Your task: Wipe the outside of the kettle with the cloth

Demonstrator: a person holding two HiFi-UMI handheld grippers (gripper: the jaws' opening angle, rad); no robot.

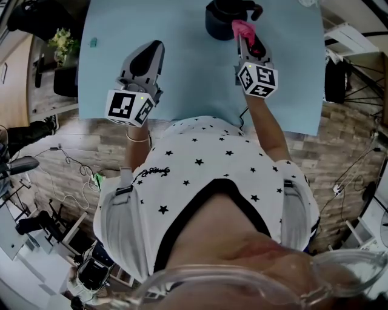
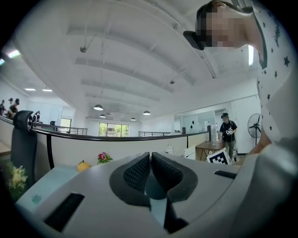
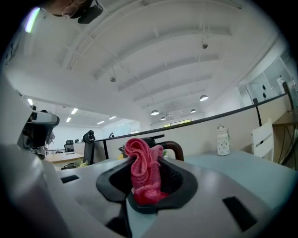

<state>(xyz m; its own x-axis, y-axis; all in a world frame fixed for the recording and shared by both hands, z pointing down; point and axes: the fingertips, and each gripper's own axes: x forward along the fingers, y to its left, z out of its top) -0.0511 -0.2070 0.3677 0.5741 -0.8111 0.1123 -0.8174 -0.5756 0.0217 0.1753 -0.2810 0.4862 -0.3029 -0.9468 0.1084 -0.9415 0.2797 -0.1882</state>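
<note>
Near one kettle (image 1: 219, 23), right gripper (image 3: 147, 173) grips one cloth (image 3: 141, 160).

The head view is taken from above the person (image 1: 206, 181) and is directed steeply down at the tabletop (image 1: 182, 60). The left tongs (image 1: 154, 48) and right tongs (image 1: 244, 33) are seen from behind. Each gripper view is mounted close behind its own tongs, facing along them and tilted up toward the ceiling (image 2: 130, 56). The tabletop and the kettle (image 1: 224, 18) are shared by the head and right gripper views.
</note>
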